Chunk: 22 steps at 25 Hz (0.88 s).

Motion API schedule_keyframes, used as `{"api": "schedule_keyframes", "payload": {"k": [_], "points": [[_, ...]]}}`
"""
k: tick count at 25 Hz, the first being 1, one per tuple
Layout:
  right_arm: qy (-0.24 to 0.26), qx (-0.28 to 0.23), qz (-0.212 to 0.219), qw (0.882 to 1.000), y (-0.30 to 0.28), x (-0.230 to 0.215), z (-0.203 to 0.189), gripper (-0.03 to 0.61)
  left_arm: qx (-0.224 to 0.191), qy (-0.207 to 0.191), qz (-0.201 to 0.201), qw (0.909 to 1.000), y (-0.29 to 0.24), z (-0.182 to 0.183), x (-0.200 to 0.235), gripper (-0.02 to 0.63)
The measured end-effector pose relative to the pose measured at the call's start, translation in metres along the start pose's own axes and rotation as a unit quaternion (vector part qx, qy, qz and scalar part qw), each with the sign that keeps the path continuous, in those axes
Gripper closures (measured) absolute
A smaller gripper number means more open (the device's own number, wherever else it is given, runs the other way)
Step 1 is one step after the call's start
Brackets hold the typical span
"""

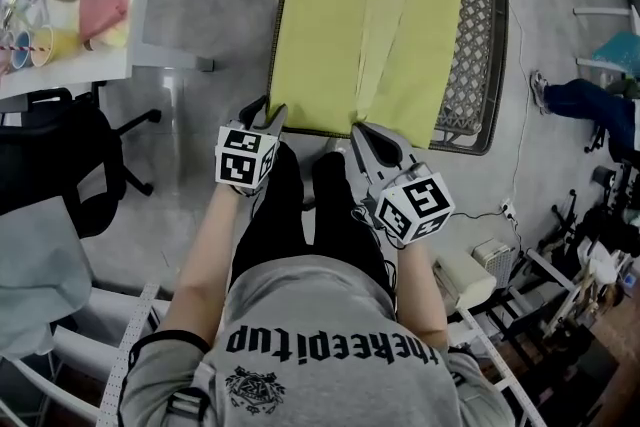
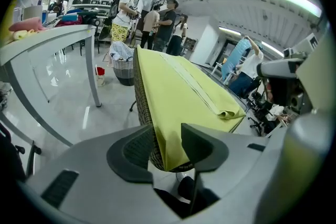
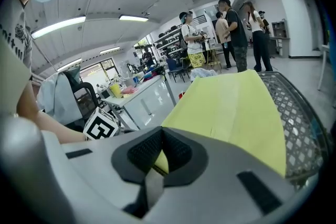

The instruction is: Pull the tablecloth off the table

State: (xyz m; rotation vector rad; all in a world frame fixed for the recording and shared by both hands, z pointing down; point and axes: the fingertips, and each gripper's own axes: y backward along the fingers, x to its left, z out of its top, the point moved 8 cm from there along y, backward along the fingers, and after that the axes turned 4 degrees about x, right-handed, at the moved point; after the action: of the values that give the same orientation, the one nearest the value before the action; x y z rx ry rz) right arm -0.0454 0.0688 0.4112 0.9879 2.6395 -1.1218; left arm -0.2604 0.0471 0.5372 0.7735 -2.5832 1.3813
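The tablecloth (image 1: 340, 25), yellow and lying in overlapping folds, covers most of the dark woven table (image 1: 478, 45). A strip of the mesh top stays bare along the right side in the head view. The cloth's near edge hangs just over the table's near rim, right in front of the person's legs. The left gripper (image 1: 268, 118) is at the cloth's near left corner. Its jaws stand wide apart with the hanging corner and the woven rim between them; the left pad is clear of the fabric and the right pad is just beside it, so nothing is pinched. The right gripper (image 1: 362, 137) is at the near edge further right, its jaws pressed together on a small fold of the yellow fabric. Both grippers point down and away from the person, their marker cubes towards the body. A white desk (image 1: 60, 25) with cups and pink and yellow cloths stands to the left, with a black chair (image 1: 60, 165) beside it. Several people stand in the background of both gripper views.
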Motion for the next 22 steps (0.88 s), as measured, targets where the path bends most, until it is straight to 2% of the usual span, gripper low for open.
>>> {"api": "schedule_keyframes", "payload": {"k": [5,10,14,18,22], "points": [[-0.004,-0.001,-0.006,1.000,0.001,-0.001,-0.001,0.568,0.012,0.003,0.009,0.9999,-0.007,-0.001,-0.001,0.439],[-0.007,-0.002,-0.010,1.000,0.002,-0.002,-0.003,0.568,0.019,0.024,0.035,0.9989,-0.007,0.000,0.006,0.511],[-0.008,-0.007,-0.012,1.000,0.006,-0.003,-0.003,0.568,0.036,0.009,0.041,0.9985,-0.008,0.004,0.001,0.589],[-0.008,-0.014,-0.014,1.000,0.014,-0.008,-0.001,0.568,0.035,0.002,0.047,0.9983,-0.007,0.010,-0.009,0.595],[-0.007,-0.022,-0.015,1.000,0.022,-0.016,0.000,0.568,0.013,-0.020,0.043,0.9988,-0.002,0.021,-0.024,0.595]]}}
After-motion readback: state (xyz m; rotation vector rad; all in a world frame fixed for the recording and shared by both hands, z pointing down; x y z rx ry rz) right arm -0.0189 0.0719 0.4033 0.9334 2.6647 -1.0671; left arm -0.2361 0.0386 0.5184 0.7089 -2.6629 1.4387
